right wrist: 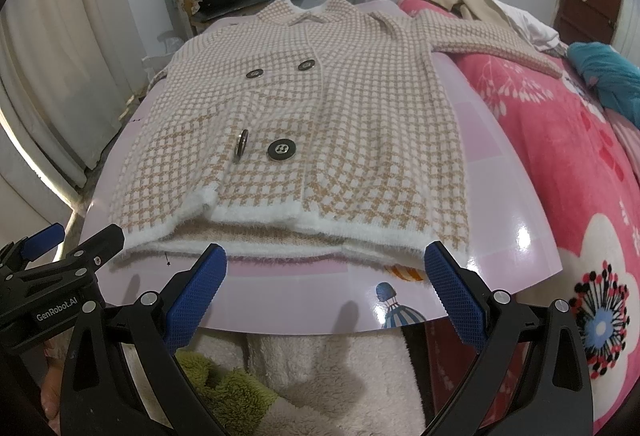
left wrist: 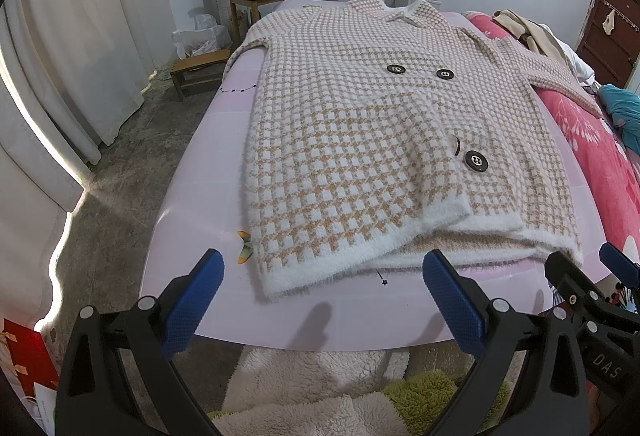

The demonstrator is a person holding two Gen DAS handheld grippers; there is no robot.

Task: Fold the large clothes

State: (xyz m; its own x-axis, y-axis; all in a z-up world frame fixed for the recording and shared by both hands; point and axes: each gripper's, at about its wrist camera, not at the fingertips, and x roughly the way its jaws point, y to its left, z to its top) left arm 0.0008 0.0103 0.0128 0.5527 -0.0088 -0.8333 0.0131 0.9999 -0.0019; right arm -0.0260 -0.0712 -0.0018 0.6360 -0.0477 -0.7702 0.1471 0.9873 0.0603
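Houndstooth cardigan (left wrist: 360,156) lies flat, buttoned, on pink mat (left wrist: 208,196) | left gripper (left wrist: 320,300) spread wide, empty, near hem | right gripper (right wrist: 326,290) spread wide, empty, beside it

Tan-and-white houndstooth coat (left wrist: 360,140), pink mat (left wrist: 212,172)

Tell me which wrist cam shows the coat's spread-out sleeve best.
Right wrist view. The sleeve runs nearly unbroken from the coat across the pink blanket. In the left wrist view the sleeve sits compressed toward the fisheye's right edge, its far end harder to follow.
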